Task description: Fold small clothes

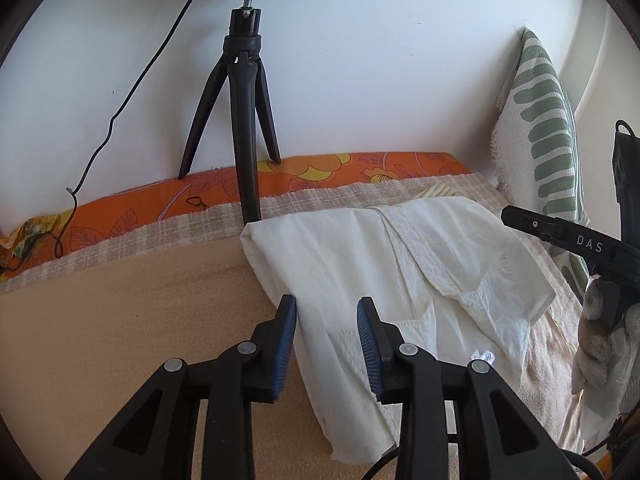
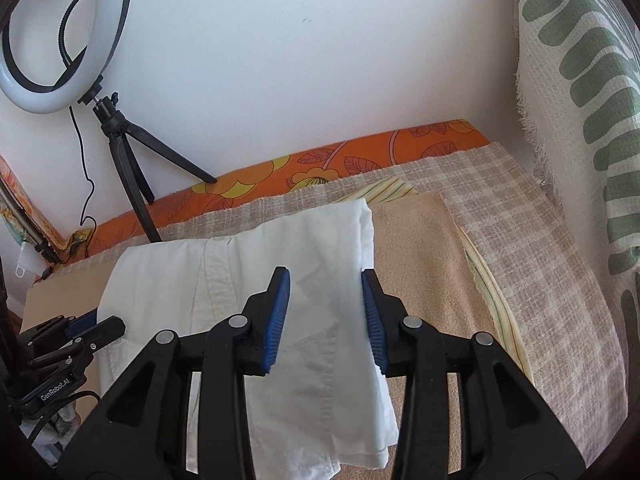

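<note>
Blue ribbed pads of the left gripper [image 1: 327, 312] stand parted over the near left edge of the white cotton folded garment [image 1: 384, 280], grasping nothing. Likewise released, the right gripper [image 2: 326, 286] straddles its right edge [image 2: 320, 240]. Creased, stitched seams cross the cloth, lying on the tan felt mat [image 1: 120, 320]. Beyond: checked woven blanket [image 2: 520, 240], orange floral sheet [image 1: 360, 166], black tripod [image 1: 244, 120].

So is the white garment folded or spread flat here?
Partly folded: the white garment lies on the tan mat with both side edges turned over its middle. Both claws are open.
</note>
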### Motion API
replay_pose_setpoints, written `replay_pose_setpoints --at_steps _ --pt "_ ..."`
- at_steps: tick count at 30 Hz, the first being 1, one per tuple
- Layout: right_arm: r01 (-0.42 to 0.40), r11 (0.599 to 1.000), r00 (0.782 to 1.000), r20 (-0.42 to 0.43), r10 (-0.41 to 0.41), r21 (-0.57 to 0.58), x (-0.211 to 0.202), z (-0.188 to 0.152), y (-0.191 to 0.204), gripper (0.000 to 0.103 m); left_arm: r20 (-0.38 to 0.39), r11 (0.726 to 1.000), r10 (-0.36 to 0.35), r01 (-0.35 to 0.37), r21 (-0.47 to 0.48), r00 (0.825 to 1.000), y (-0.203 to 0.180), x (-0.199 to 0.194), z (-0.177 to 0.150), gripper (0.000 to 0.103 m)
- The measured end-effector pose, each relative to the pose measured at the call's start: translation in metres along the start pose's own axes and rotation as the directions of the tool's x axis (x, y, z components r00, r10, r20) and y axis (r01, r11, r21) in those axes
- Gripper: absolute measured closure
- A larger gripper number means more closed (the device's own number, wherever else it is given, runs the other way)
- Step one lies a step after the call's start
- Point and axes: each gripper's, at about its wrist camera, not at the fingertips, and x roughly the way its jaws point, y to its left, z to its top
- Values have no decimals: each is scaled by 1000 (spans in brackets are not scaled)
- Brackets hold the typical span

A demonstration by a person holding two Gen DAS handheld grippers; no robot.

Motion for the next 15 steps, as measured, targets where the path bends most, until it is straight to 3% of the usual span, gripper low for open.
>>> replay_pose_setpoints --at_steps 5,9,15 --pt "3 1000 1000 30 -2 -8 -17 3 5 56 19 1000 -3 2 19 1000 -1 -16 -2 66" --pt "3 1000 999 48 -3 -5 -30 2 10 55 32 999 -2 1 46 999 -10 -30 -8 56" --pt "26 999 997 75 -25 -21 -56 -9 22 55 51 997 -15 11 78 999 -23 -61 -21 53"
